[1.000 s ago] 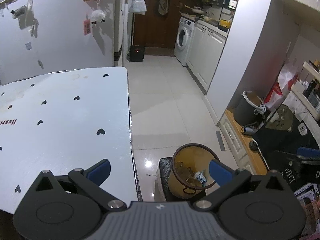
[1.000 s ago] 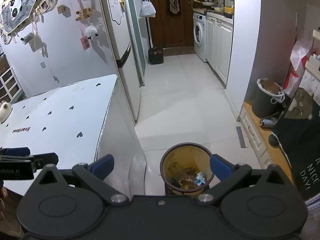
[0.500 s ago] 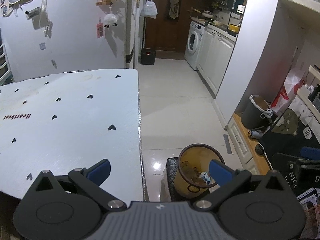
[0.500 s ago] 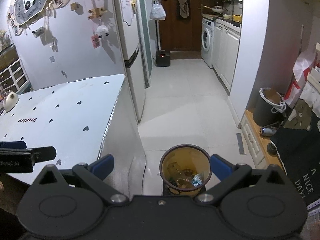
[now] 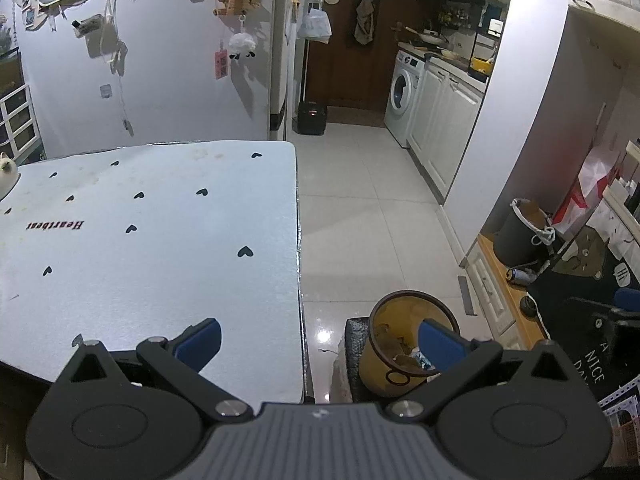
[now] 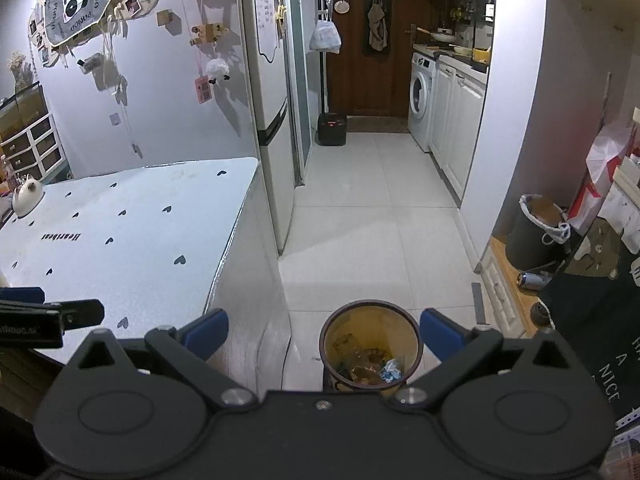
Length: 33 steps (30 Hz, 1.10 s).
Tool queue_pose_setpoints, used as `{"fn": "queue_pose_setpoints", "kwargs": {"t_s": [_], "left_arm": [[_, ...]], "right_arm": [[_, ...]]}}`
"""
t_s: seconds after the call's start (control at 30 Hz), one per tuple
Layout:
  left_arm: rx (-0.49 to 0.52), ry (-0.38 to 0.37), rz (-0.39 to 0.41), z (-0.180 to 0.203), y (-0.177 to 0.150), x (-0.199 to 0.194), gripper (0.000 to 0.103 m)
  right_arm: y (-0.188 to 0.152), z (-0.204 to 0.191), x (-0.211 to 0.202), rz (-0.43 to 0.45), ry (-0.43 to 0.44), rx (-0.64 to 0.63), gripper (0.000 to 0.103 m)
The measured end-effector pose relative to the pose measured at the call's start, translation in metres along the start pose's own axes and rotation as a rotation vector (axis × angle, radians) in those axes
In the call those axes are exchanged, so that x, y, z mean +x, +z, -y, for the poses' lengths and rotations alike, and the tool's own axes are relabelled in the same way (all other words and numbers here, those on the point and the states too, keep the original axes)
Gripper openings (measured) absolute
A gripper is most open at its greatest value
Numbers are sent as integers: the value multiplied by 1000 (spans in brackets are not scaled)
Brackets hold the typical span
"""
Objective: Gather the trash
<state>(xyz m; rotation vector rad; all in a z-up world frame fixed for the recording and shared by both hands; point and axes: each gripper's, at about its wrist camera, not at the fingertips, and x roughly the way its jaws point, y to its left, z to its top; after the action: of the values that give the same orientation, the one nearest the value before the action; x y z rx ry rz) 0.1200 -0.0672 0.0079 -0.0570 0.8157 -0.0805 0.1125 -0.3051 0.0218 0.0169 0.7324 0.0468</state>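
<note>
The bin (image 6: 371,346) stands on the floor just beside the table (image 5: 152,240), at its near right corner, and it already holds scraps: a blue-and-white wrapper (image 6: 390,370) and some brown bits. The left gripper (image 5: 318,342) hangs over the table edge nearest the bin, jaws wide apart and empty. The right gripper (image 6: 323,334) hovers above the bin, also spread wide with nothing between the pads.

Risks, as I judge them: with both grippers empty and the tabletop near the bin showing only printed hearts, a reach could be wasted on a heart taken for a scrap. The bin is narrow and sits tight against the table corner, so a piece let go from this height could glance off the rim and land on the tiles. A low sweep by the left gripper could also knock the table edge or tip the bin.

Counts: two grippers, one orange bin, one table. One grey bucket (image 6: 536,236) with a white liner stands well to the right of the bin, with one can (image 6: 532,280) lying beside it. One small white cat-shaped figure (image 6: 27,196) sits on the table's far left corner. Loose trash outside the bin: none that I can make out
</note>
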Motion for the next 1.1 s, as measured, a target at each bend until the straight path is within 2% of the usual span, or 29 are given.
{"fn": "queue_pose_setpoints", "kwargs": {"t_s": [1.1], "left_arm": [[-6, -4, 10, 2, -5, -12, 103]], "right_arm": [[-6, -5, -6, 5, -14, 10, 103]]}}
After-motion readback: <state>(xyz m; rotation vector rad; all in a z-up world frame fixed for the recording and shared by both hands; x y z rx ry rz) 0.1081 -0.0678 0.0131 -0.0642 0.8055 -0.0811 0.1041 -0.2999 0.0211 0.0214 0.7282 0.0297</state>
